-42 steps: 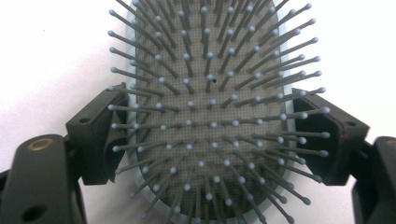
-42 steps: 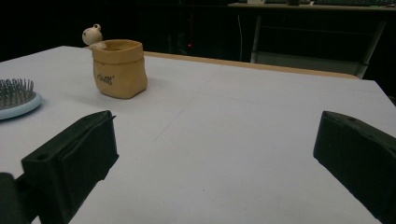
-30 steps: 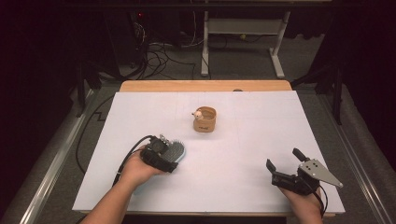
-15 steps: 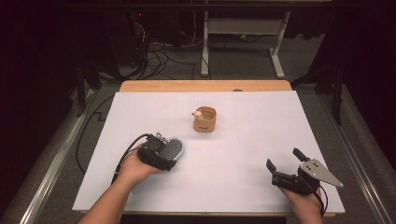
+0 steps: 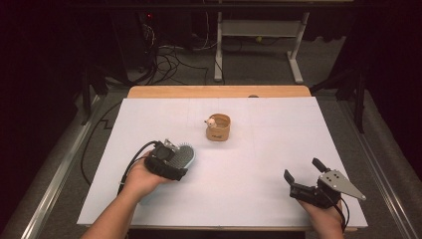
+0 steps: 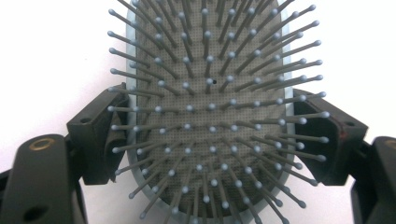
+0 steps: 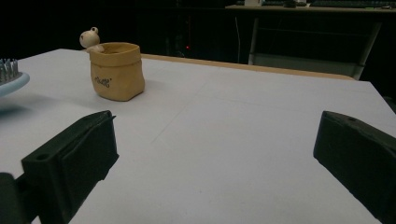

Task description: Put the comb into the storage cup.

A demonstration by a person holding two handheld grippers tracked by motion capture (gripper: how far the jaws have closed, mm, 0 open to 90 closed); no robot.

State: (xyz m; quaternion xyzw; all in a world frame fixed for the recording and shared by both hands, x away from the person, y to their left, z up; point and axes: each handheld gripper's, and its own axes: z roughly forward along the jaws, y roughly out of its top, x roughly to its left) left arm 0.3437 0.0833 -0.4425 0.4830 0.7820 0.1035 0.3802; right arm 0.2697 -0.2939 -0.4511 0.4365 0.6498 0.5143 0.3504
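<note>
A light blue hairbrush (image 5: pixel 186 154) with grey bristles sits between the jaws of my left gripper (image 5: pixel 174 160) at the table's left front, and the jaws are shut on its head. In the left gripper view the hairbrush (image 6: pixel 208 93) faces bristles up, with the left gripper (image 6: pixel 208 135) jaws pressed on both its edges. My right gripper (image 5: pixel 301 169) stands open low over the front right of the table, nothing between its jaws. The right gripper (image 7: pixel 215 149) looks toward a tan pot (image 7: pixel 116 70) with a small figure on its rim. The tan pot (image 5: pixel 218 128) stands mid-table.
A white sheet (image 5: pixel 268 144) covers the table, with a wooden strip (image 5: pixel 219 91) along the far edge. Beyond it, cables (image 5: pixel 164 57) and a white desk frame (image 5: pixel 259 35) stand on the dark floor. The brush's edge (image 7: pixel 9 77) shows left in the right gripper view.
</note>
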